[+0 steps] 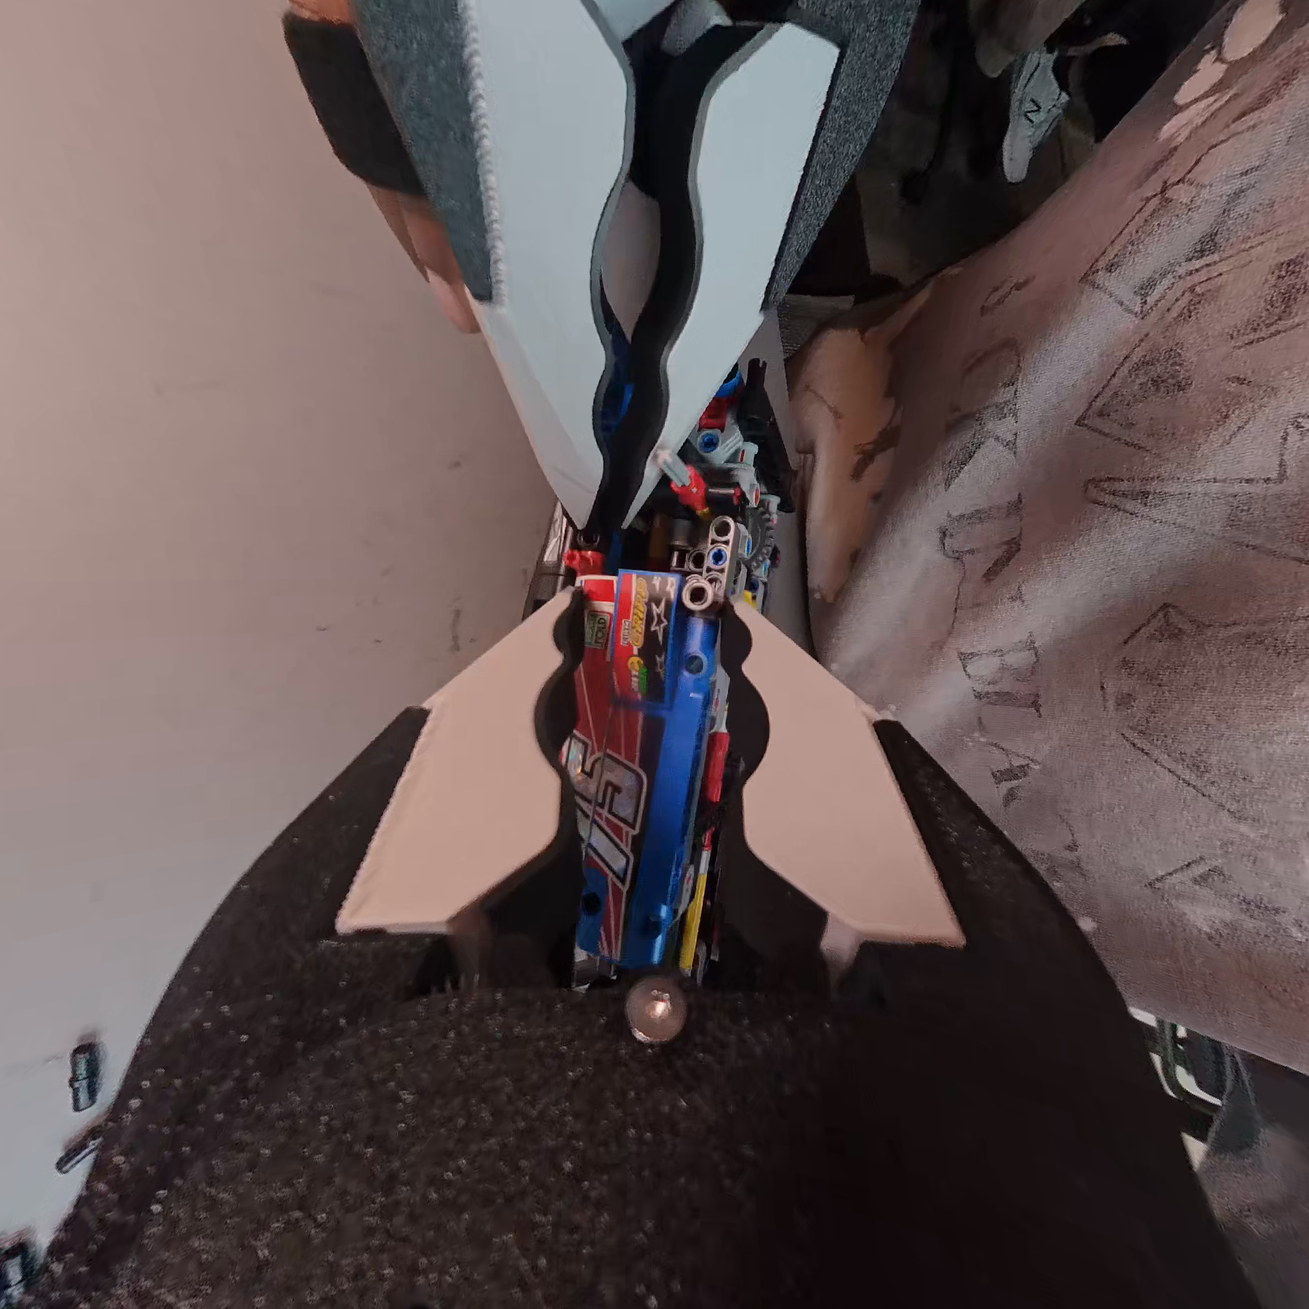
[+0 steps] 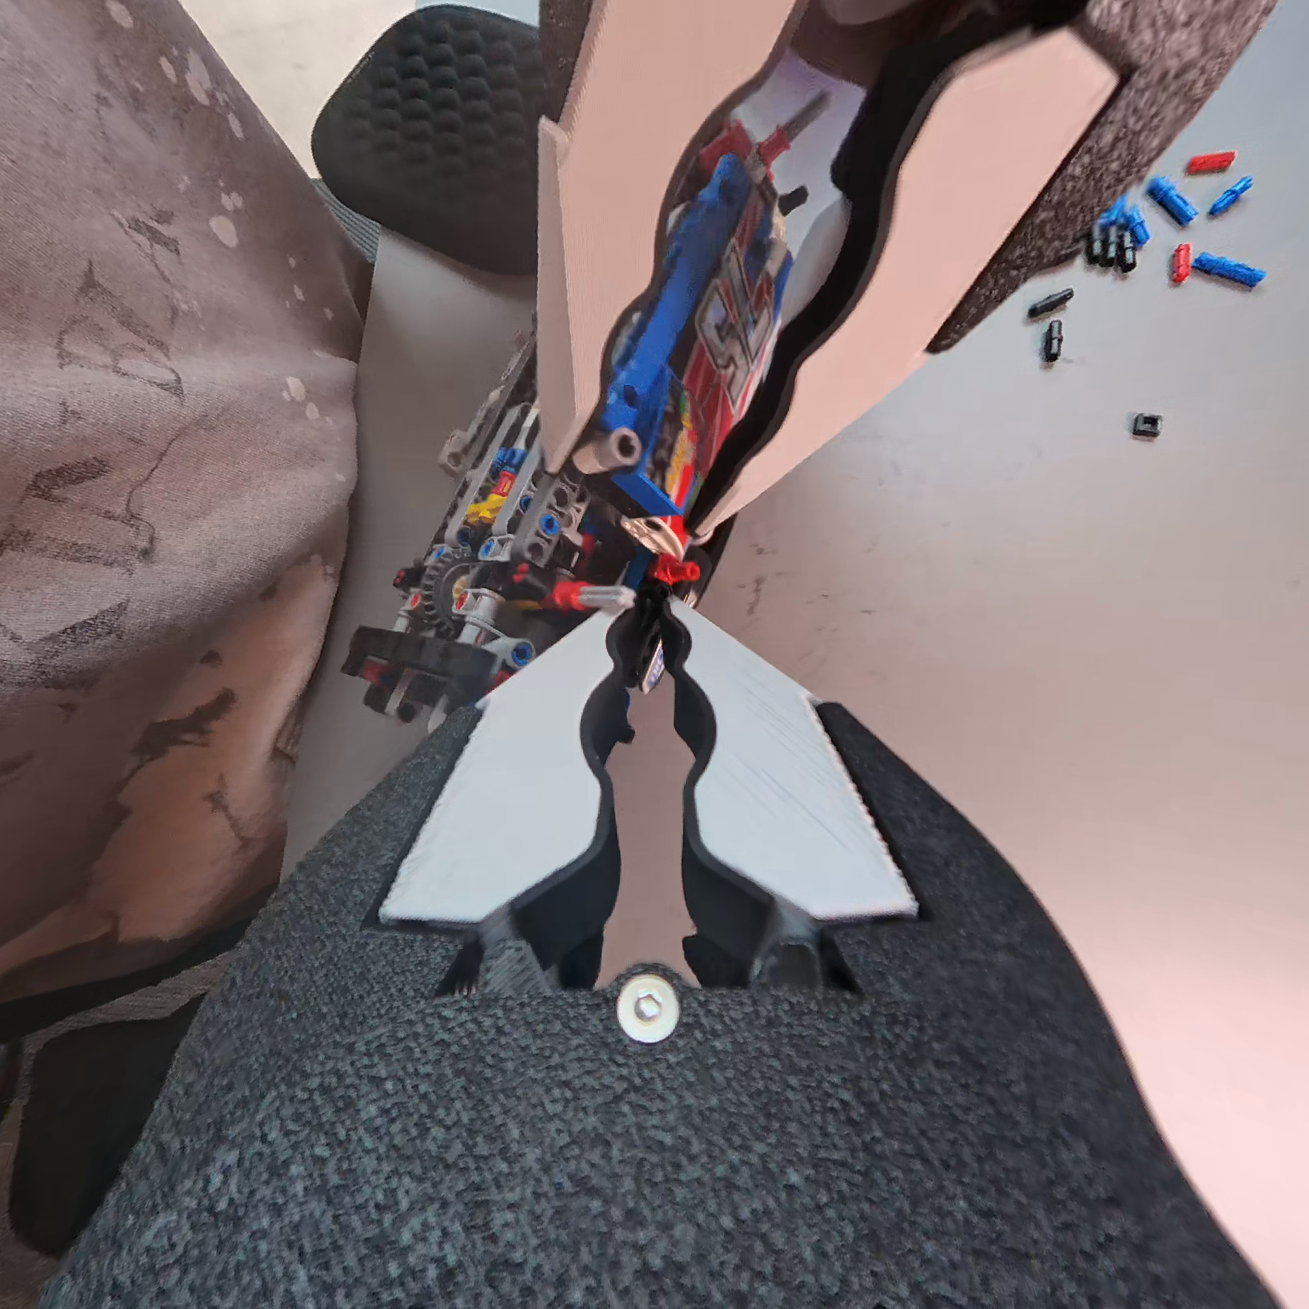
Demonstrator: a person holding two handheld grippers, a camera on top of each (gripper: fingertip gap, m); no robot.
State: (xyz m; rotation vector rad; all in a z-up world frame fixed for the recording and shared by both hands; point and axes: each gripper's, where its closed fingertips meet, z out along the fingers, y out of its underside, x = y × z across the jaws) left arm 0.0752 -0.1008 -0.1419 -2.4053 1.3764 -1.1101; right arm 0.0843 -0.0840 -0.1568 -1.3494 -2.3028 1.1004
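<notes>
Left wrist view shows the left gripper [image 1: 648, 602] clamped around the blue and red panel of a toy brick vehicle [image 1: 637, 765], which fills the gap between its beige fingers [image 1: 489, 765]. Just beyond the vehicle's far end, the right gripper [image 1: 609, 510] comes in with its pale fingers nearly shut, pinching a small dark piece at the vehicle's nose; from the right wrist view, that piece [image 2: 648, 630] sits at the tips. Beside the vehicle lies a patterned fabric [image 1: 1062, 567]; well apart from it, loose blue, red and black pins [image 2: 1162, 227] lie scattered on the pale table [image 2: 992, 567].
</notes>
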